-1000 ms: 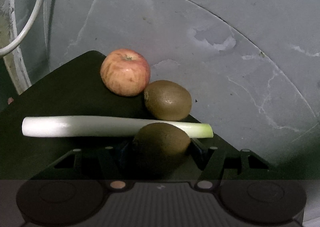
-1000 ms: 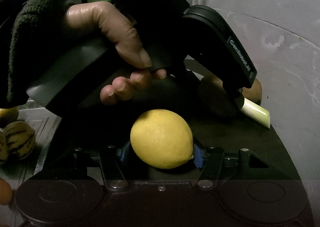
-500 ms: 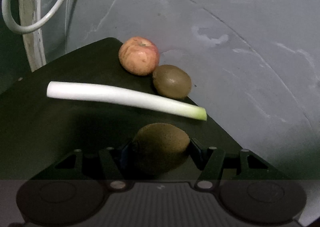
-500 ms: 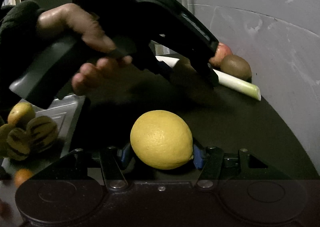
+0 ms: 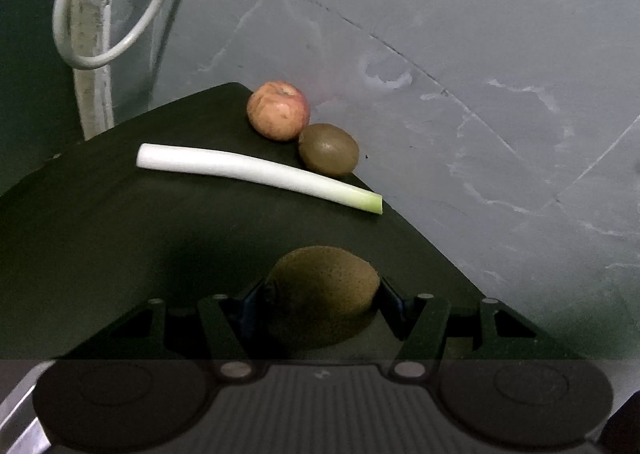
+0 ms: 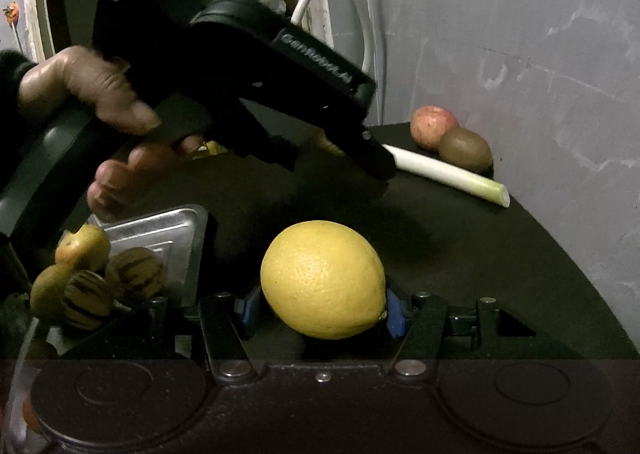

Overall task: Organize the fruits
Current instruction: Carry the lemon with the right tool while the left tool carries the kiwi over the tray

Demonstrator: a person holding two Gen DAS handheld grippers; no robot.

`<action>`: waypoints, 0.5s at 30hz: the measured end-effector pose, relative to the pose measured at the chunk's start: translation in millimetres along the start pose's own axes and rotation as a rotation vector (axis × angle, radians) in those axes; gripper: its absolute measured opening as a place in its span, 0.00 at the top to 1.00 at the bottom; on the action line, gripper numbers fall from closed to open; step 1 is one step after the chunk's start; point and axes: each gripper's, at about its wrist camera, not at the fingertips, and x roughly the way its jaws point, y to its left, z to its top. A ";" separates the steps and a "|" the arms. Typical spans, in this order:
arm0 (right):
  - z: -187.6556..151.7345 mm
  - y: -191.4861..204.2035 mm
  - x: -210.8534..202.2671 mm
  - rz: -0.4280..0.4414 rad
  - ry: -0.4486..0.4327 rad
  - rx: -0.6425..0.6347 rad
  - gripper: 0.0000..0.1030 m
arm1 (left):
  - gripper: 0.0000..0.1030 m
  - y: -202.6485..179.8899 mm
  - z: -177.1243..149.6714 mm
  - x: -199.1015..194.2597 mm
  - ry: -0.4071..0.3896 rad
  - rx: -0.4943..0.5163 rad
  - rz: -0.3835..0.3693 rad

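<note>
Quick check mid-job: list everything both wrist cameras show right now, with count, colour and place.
kiwi: two, brown; one held in the left gripper, one on the table touching the apple
lemon: one, yellow, held in the right gripper
apple: one, red-pink, far corner of the table by the wall
leek stalk: one, white with a green end, lying in front of the apple
tray: one, silver metal, at the table's left edge in the right wrist view
small fruits: several, yellow-green and striped, on the tray
table: one, black
cable: white, hanging by the wall
left gripper: black, shut on kiwi
right gripper: black, shut on lemon
hand: one, holding the left gripper's handle
</note>
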 end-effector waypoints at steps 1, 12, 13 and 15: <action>0.9 0.7 -2.8 0.000 -0.004 0.001 0.42 | 0.38 -0.2 -2.0 -5.0 -0.005 -0.006 0.000; 3.6 24.0 -32.6 0.008 -0.033 -0.012 0.42 | 0.38 3.4 -23.6 -64.7 -0.062 -0.036 0.015; 3.4 27.7 -35.3 0.011 -0.033 -0.014 0.42 | 0.38 5.4 -26.1 -71.0 -0.066 -0.040 0.017; 3.5 34.4 -38.9 0.016 -0.032 -0.019 0.42 | 0.38 9.2 -30.6 -82.1 -0.072 -0.050 0.019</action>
